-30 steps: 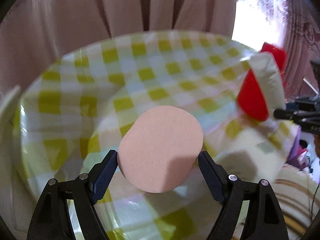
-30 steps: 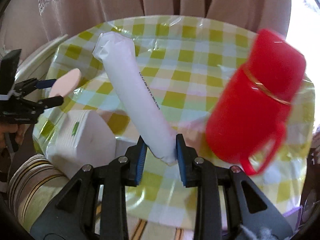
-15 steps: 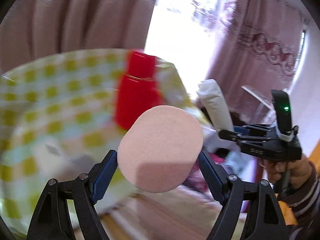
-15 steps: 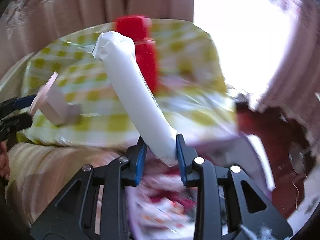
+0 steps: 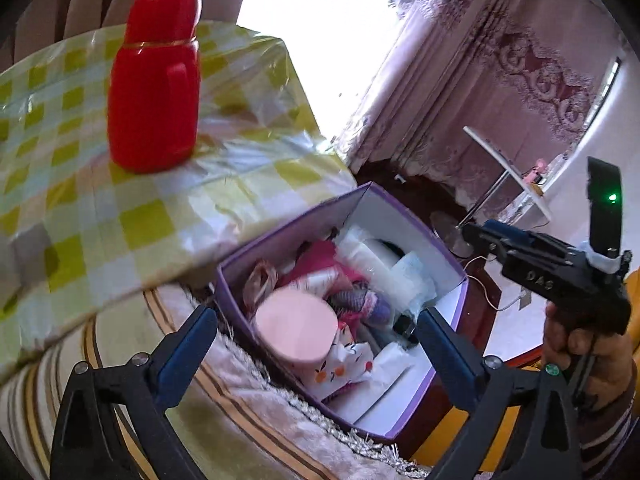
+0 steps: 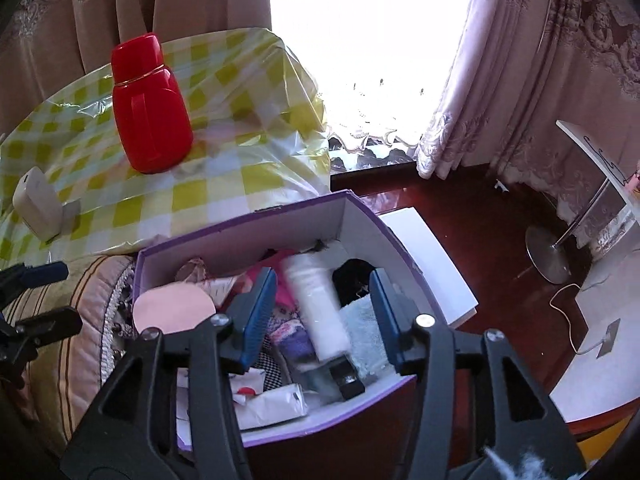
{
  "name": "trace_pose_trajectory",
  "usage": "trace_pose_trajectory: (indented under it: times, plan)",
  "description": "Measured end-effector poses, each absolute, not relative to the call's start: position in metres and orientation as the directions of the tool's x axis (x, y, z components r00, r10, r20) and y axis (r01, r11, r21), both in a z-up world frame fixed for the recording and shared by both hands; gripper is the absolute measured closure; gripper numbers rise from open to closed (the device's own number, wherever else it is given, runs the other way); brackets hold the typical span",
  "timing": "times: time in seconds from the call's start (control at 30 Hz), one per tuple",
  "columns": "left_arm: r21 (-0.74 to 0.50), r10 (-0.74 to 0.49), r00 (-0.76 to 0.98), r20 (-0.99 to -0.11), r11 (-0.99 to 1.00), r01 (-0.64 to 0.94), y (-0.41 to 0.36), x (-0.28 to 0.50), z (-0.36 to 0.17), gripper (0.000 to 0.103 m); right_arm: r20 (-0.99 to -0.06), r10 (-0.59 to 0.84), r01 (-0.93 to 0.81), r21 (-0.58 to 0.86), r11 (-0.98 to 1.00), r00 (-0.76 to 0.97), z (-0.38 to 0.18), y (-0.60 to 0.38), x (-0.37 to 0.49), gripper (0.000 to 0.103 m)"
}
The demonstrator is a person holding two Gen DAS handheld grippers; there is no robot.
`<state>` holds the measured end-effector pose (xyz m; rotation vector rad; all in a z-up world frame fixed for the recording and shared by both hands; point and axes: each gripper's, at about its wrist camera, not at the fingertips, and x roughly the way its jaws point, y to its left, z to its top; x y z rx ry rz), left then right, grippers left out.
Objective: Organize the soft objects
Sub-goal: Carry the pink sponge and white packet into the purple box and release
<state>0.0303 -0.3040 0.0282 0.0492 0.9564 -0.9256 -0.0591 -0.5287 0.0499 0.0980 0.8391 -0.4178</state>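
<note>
Both my tongs, left (image 5: 316,344) and right (image 6: 322,308), are opening over the purple cardboard box (image 6: 360,216); the round pink sponge (image 5: 296,330) and white paper roll (image 6: 320,308) now drop inside, off the tabletop

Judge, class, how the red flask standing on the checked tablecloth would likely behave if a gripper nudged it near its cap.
The red flask looks like rigid plastic, so it probably would not give. It stands tall on a fairly narrow base, so a high push may tip it. The glossy tablecloth might let it slide instead.
</note>
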Motion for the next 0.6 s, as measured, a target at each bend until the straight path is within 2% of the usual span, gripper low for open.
trace_pose_trajectory:
  times: [0.2,0.3,0.6]
  plan:
    - [-0.382,-0.638,0.216,-0.739,0.661,0.646,-0.294,0.006,0.015,0.002,-0.737,-0.327,0.397,-0.086,0.914,0.592,0.045,-0.527,-0.078,0.047]
    - [-0.332,-0.571,0.236,-0.786,0.712,0.619,-0.294,-0.002,0.006,0.002,-0.737,-0.335,0.404,-0.091,0.910,0.587,0.045,-0.527,-0.086,0.047]
    - [-0.312,-0.542,0.290,-0.789,0.760,0.571,-0.291,-0.009,-0.001,0.001,-0.741,-0.343,0.411,-0.099,0.906,0.577,0.041,-0.529,-0.095,0.046]
